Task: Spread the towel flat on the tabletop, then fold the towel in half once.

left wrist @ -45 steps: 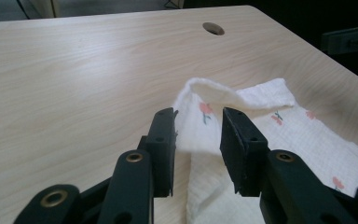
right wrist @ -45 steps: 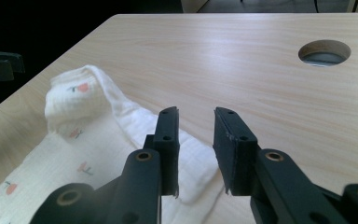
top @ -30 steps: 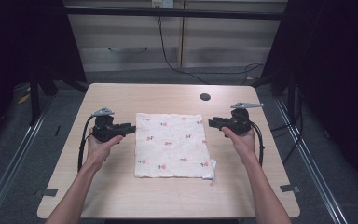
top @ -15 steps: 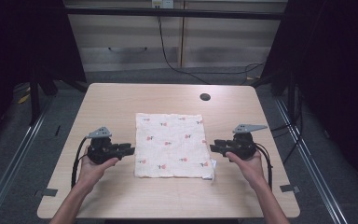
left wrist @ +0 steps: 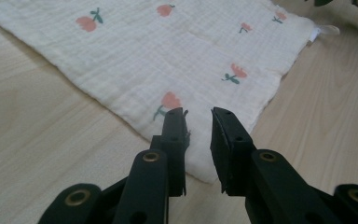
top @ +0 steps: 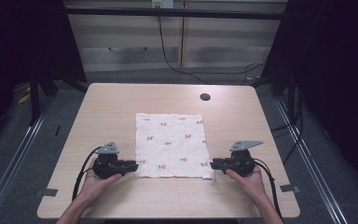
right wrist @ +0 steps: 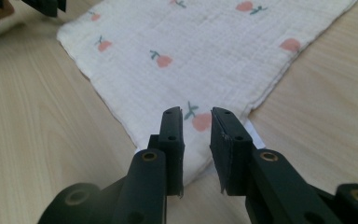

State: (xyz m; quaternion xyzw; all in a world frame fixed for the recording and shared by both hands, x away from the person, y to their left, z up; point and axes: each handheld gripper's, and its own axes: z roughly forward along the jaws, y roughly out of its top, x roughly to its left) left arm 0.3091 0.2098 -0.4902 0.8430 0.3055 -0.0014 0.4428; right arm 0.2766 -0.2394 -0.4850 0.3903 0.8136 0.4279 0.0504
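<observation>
Both claws, the left claw and the right claw, have come down the bench to the near corners of the flat flowered cloth, jaws narrowing but not yet clenched, likely readying to pinch and fold it.

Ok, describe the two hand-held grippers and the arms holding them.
Both are black. The left hand-held gripper and the right hand-held gripper each carry a grey three-cornered plate on top and trail a black cable. Up close, each has two flat black jaws on pivoted links with brass-coloured rivets. The forearms are bare, with no sleeves in view.
</observation>
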